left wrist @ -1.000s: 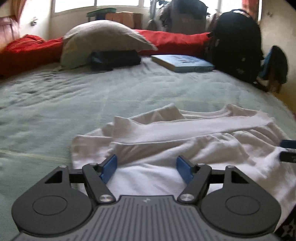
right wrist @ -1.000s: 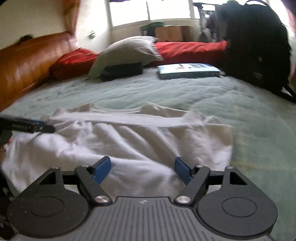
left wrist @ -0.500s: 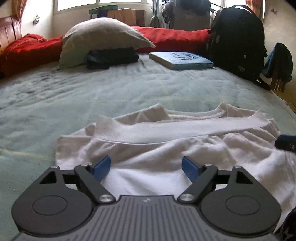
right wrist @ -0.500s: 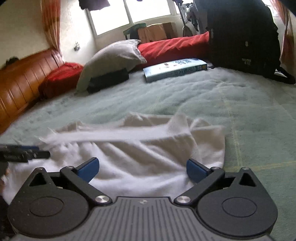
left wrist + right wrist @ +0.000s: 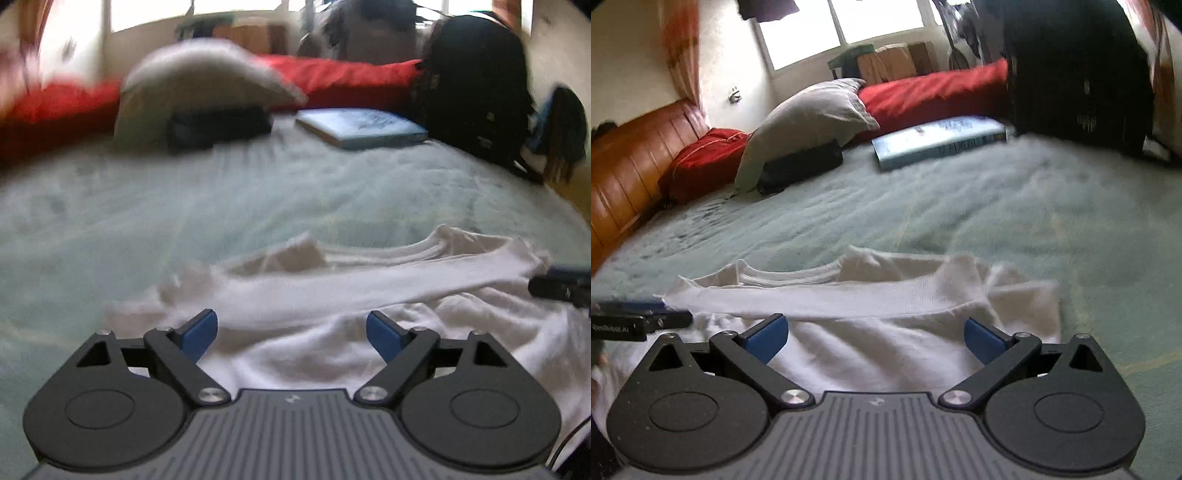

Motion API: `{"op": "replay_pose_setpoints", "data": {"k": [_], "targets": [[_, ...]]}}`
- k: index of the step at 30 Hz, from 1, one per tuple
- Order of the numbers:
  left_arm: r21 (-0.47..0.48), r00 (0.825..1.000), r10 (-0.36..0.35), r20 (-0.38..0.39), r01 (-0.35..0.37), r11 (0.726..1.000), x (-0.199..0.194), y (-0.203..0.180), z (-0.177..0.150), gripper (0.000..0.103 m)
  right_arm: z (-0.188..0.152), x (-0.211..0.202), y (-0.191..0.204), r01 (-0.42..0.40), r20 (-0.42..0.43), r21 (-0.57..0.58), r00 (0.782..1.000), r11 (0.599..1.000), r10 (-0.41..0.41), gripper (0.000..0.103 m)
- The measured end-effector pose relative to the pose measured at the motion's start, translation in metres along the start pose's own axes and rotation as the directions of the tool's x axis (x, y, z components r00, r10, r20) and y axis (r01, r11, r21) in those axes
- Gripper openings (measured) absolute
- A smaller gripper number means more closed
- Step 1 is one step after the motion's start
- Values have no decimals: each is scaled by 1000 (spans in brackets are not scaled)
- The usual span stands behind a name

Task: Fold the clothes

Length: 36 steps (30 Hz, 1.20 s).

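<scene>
Left wrist view: the white knitted cotton garment [image 5: 332, 317] is seen lying crumpled on the pale green bed cover [image 5: 221, 206], nearer the camera than the blue hardback book [image 5: 360, 127], with its ribbed band folded across the top. The left claw [image 5: 291, 332] is held wide just above the near cloth; its jaws have just been opening, and nothing is pressed between the blue pads [image 5: 197, 332]. In the right wrist view the right claw [image 5: 875, 338] is likewise spread to its widest over the same white garment [image 5: 864, 317], nothing gripped; its jaws too have just been opening. The tip of each claw is glimpsed at the edge of the other's view, to either side of the garment.

A fold appears to have been laid down and released, so the step in hand is judged to be the approach for the next fold. It would be done well if the two near corners were taken at matching points, one by each claw, only the layers meant to move being pinched. The cloth should be lifted evenly and carried toward the book side, so that edges meet squarely and wrinkles are drawn out. The loose sleeve fabric beyond the band, toward the book, should be kept from bunching underneath.
</scene>
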<state>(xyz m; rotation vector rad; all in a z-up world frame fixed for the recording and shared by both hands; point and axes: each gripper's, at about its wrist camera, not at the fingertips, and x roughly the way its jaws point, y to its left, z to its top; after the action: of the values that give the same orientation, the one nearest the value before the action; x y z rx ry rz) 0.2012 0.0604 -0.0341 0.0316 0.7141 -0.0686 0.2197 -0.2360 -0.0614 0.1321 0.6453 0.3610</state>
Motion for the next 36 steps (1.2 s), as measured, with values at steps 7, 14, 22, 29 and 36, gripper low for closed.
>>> {"op": "replay_pose_setpoints", "data": {"k": [7,14,22,29,36], "targets": [[84,996,-44,-76,51,995,-3,-29,-38,96,-41,-5,28,50,-68,-134,996,990,-60,103],[118,1000,-3,-10,5,993,-23,-35,-48,96,-53,-11,32,71,-60,-185,995,980,-84,103],[5,997,-21,-75,22,1000,-29,-20,-55,96,-69,-29,37,102,-49,-196,992,975,-114,103],[-71,993,-31,-118,22,997,-36,-1,-72,98,-74,-44,40,72,-45,-167,996,983,-81,103],[-111,989,-107,-101,96,989,-52,4,-72,99,-68,-55,41,23,-21,-99,999,995,-25,103]]}}
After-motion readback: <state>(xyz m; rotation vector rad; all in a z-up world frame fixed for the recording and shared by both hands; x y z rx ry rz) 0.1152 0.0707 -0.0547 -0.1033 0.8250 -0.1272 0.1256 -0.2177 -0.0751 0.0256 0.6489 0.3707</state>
